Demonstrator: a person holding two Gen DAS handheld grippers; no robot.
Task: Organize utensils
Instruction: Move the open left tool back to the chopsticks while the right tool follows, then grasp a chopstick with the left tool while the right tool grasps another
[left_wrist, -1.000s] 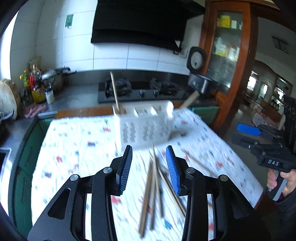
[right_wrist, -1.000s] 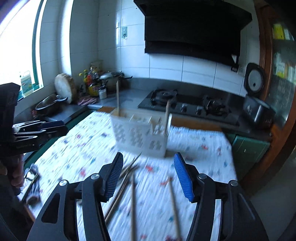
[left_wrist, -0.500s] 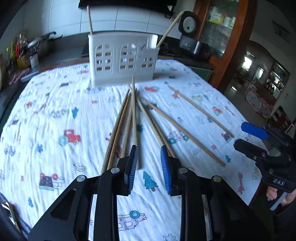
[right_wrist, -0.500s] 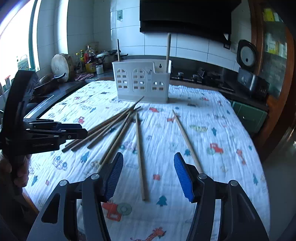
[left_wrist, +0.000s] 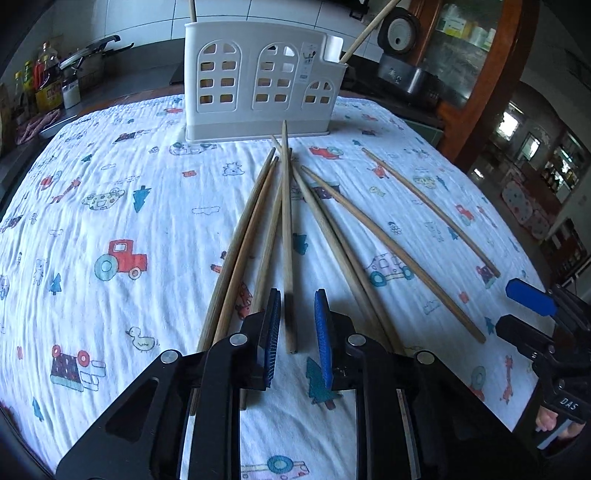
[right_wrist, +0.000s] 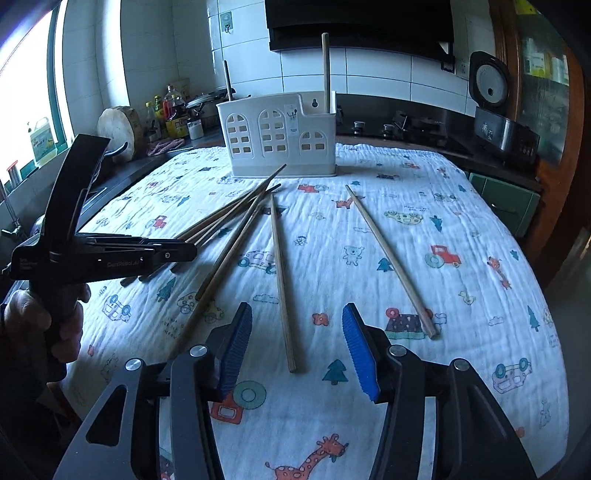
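Several wooden chopsticks (left_wrist: 286, 229) lie fanned out on the printed cloth in front of a white utensil holder (left_wrist: 258, 77), which has two sticks standing in it. My left gripper (left_wrist: 295, 325) is low over the near end of one chopstick, jaws partly open on either side of it, not touching. My right gripper (right_wrist: 297, 343) is open, with the near end of another chopstick (right_wrist: 280, 273) between its jaws. A single chopstick (right_wrist: 391, 258) lies apart to the right. The holder (right_wrist: 280, 134) also shows in the right wrist view.
The table is covered by a white cloth with cartoon prints (left_wrist: 110, 206). Behind it are a stove (right_wrist: 406, 125), a rice cooker (right_wrist: 498, 122), bottles and a pot (right_wrist: 173, 114) on the counter. The left gripper's body (right_wrist: 103, 254) shows at the left of the right wrist view.
Both grippers have come down and forward toward the table. The left jaws have narrowed around one chopstick's end. The right jaws stay wide open.
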